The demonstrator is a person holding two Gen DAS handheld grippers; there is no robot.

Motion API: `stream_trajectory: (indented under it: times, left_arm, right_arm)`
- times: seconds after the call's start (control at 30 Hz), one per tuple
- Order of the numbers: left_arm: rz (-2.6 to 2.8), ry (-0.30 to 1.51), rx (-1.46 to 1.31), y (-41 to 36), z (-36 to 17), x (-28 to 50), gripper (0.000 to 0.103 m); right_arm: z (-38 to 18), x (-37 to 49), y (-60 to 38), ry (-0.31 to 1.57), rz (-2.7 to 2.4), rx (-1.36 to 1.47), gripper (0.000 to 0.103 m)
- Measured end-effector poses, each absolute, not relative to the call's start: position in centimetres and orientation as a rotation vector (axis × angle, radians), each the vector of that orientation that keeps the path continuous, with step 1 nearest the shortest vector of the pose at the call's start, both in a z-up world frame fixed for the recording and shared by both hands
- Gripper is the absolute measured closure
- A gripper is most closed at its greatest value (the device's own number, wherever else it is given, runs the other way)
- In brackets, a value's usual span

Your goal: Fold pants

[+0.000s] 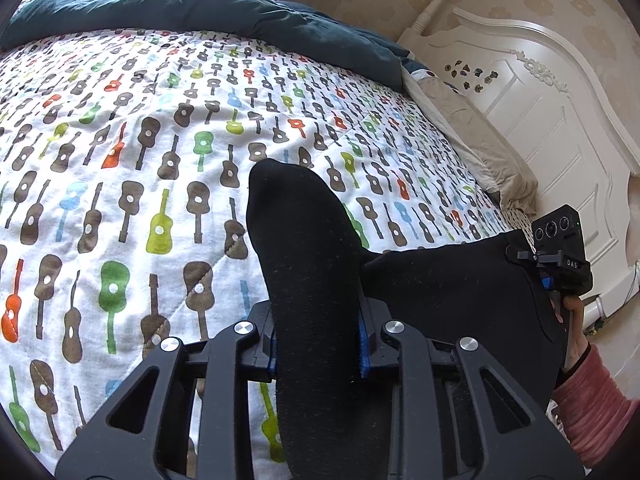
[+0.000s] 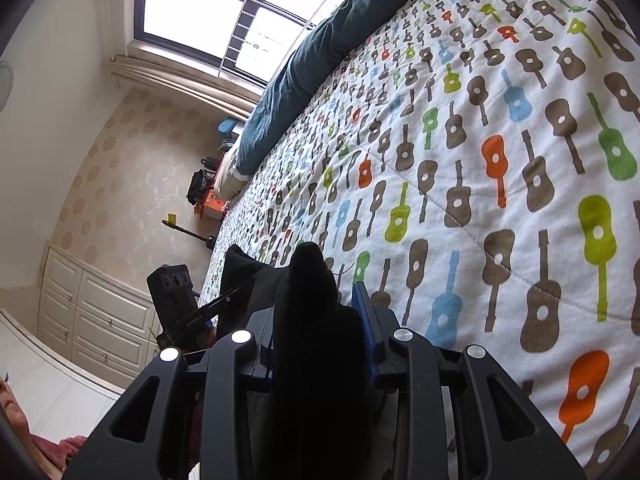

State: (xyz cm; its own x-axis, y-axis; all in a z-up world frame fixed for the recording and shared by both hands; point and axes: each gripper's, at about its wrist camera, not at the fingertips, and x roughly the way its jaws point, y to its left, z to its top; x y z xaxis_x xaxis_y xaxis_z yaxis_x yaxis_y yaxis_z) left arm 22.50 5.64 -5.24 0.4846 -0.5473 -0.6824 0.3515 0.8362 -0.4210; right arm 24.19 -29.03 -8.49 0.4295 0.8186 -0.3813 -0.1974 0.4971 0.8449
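In the left wrist view, the left gripper [image 1: 318, 344] is seen closed on a fold of the black pants [image 1: 304, 264], the cloth pinched between its blue pads [image 1: 363, 344] and standing up past the fingertips. The gripper is held above the guitar-print quilt [image 1: 140, 140], pointed toward the far side of the bed. More of the pants is seen stretched to the right, where the right gripper [image 1: 560, 256] is held by a hand [image 1: 576, 332] in a pink sleeve [image 1: 592, 408]. A dark teal duvet [image 1: 180, 4] is noted at the far edge, a pillow [image 1: 480, 148] and a white headboard [image 1: 552, 120] at the right. In the right wrist view, the right gripper [image 2: 320, 332] is seen closed on a bunched edge of the pants [image 2: 312, 300], cloth filling the gap between its jaws. The view is rolled, the quilt [image 2: 500, 140] running up the right. The left gripper [image 2: 176, 300] is seen at the left, near the pants. A window [image 2: 240, 12] and white drawers [image 2: 96, 320] are recorded beyond.
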Motion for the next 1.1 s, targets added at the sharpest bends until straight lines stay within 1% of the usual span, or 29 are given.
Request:
stream_trajectory:
  times: [0.13, 0.2, 0.23, 0.27, 0.3, 0.33, 0.37, 0.4, 0.43, 0.47, 0.57, 0.63, 0.8, 0.87, 0.9, 0.93, 0.97, 1.0, 1.03, 1.1]
  left_arm:
    - [-0.553, 0.916, -0.238, 5.8, -5.1, 23.2, 0.077]
    - [-0.556, 0.921, -0.242, 5.8, -5.4, 23.1, 0.075]
    - [-0.556, 0.918, -0.231, 5.7, -5.5, 22.9, 0.073]
    - [-0.556, 0.907, -0.208, 5.5, -5.5, 22.6, 0.067]
    - [-0.542, 0.892, -0.177, 5.4, -5.4, 22.2, 0.063]
    - [-0.527, 0.883, -0.158, 5.3, -5.4, 21.8, 0.059]
    - [-0.52, 0.881, -0.157, 5.3, -5.3, 21.4, 0.055]
    - [-0.516, 0.885, -0.164, 5.4, -5.3, 21.3, 0.052]
    - [-0.516, 0.893, -0.177, 5.6, -5.3, 21.0, 0.047]
    - [-0.518, 0.906, -0.199, 5.9, -5.3, 20.5, 0.042]
    - [-0.522, 0.938, -0.267, 6.7, -5.6, 18.7, 0.035]
    - [-0.53, 0.963, -0.295, 6.9, -5.8, 17.2, 0.035]
    - [-0.575, 0.997, -0.405, 7.5, -6.5, 13.3, 0.032]
    - [-0.593, 1.032, -0.455, 7.6, -7.1, 12.5, 0.032]
    - [-0.599, 1.035, -0.471, 7.6, -7.3, 12.0, 0.032]
    - [-0.602, 1.026, -0.46, 7.4, -7.3, 11.4, 0.034]
    - [-0.596, 1.012, -0.43, 7.2, -7.3, 11.0, 0.041]
    - [-0.593, 1.003, -0.409, 7.1, -7.2, 10.7, 0.043]
    - [-0.593, 0.998, -0.402, 7.0, -7.2, 10.5, 0.047]
    - [-0.599, 0.996, -0.409, 7.1, -7.2, 10.2, 0.051]
  right_arm:
    - [-8.4, 25.1, -28.9, 0.91, 0.737, 0.827, 0.072]
    - [-8.7, 25.2, -28.9, 0.929, 0.722, 0.827, 0.071]
    - [-9.1, 25.2, -28.9, 0.944, 0.717, 0.826, 0.069]
    - [-9.5, 25.1, -29.1, 0.952, 0.715, 0.832, 0.067]
    - [-10.0, 25.0, -29.3, 0.965, 0.701, 0.851, 0.062]
    - [-10.3, 24.8, -29.5, 0.975, 0.693, 0.87, 0.059]
    - [-10.5, 24.5, -29.7, 0.973, 0.694, 0.887, 0.057]
    - [-10.5, 24.2, -29.8, 0.966, 0.691, 0.894, 0.053]
    - [-10.5, 23.7, -29.9, 0.958, 0.692, 0.901, 0.048]
    - [-10.4, 23.0, -29.9, 0.952, 0.701, 0.905, 0.045]
    - [-10.3, 21.0, -29.5, 0.948, 0.715, 0.895, 0.04]
    - [-10.3, 19.3, -29.2, 0.95, 0.735, 0.896, 0.035]
    - [-10.3, 16.0, -28.2, 0.966, 0.75, 0.904, 0.032]
    - [-10.4, 15.1, -27.7, 0.974, 0.759, 0.907, 0.032]
    - [-10.3, 14.9, -27.3, 0.975, 0.75, 0.894, 0.035]
    - [-10.3, 14.6, -26.9, 0.983, 0.745, 0.879, 0.049]
    - [-10.5, 14.7, -26.6, 1.001, 0.742, 0.871, 0.055]
    - [-10.8, 14.7, -26.4, 1.015, 0.737, 0.88, 0.063]
    - [-11.0, 14.7, -26.5, 1.016, 0.731, 0.892, 0.067]
    - [-11.3, 14.5, -26.7, 1.009, 0.729, 0.911, 0.069]
